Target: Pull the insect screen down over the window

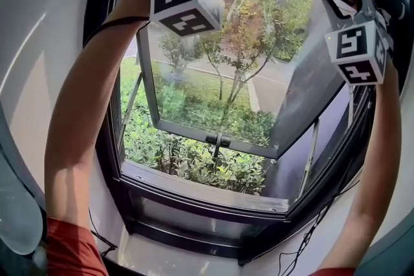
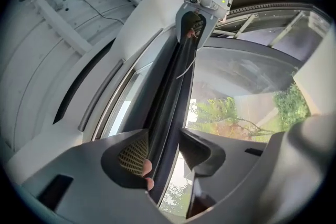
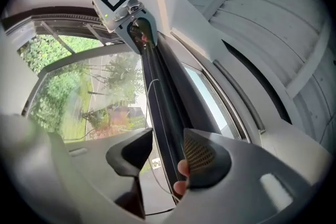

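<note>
Insect screen bar (image 2: 176,76) atop window (image 1: 213,200), loose between parted jaws of left claw (image 2: 164,139) and right claw (image 3: 168,139)

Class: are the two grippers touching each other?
Apart. The left gripper view shows the right gripper at the far end of the dark bar running between the left gripper's jaws.

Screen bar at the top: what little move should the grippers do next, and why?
Probably close both on the screen bar: it runs between the parted jaws of the left gripper and the right gripper, not clamped yet, and the window below is uncovered.
</note>
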The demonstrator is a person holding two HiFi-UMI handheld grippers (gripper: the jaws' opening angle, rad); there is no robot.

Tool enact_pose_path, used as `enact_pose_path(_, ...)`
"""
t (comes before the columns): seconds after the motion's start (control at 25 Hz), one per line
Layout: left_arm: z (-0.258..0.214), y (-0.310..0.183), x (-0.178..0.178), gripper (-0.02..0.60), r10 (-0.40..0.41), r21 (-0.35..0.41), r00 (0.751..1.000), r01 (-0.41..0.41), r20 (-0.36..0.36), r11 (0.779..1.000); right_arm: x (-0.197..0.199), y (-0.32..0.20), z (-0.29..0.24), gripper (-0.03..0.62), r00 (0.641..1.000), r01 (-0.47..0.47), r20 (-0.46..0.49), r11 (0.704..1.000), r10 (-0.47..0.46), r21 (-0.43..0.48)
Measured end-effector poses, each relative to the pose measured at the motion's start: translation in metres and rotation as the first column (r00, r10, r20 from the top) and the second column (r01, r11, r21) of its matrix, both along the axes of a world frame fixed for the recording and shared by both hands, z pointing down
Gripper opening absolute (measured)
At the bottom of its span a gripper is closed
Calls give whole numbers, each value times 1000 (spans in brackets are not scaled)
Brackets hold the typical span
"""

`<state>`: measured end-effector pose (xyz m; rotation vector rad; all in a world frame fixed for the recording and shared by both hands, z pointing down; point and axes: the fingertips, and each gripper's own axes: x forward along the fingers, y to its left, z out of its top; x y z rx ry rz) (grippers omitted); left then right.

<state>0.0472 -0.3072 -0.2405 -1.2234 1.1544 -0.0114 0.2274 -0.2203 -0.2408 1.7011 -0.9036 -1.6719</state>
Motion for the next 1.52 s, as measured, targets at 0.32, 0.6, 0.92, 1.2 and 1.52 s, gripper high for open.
enact_pose_path(0.32, -3, -24, 2, 221, -166, -31, 983, 169, 84, 985, 12, -12, -3, 212, 986, -160, -46, 987, 159, -11)
enact_pose_path(0.6, -8, -39, 1, 222, -349, 55, 927, 345, 138, 937, 24, -25, -5, 212, 953, -288, -100, 958, 285, -15)
enact_pose_path(0.92, 0, -35, 2, 222, -363, 53, 920, 359, 146, 932, 27, -22, 4, 210, 942, -322, -107, 947, 319, -12)
enact_pose_path(1.2, 11, -31, 3, 223, -353, 38, 922, 352, 157, 935, 29, -20, 16, 210, 942, -321, -113, 947, 316, -24)
enact_pose_path(1.52, 37, -28, -3, 222, -335, 26, 923, 337, 189, 941, 22, -18, 41, 204, 952, -289, -121, 956, 281, -51)
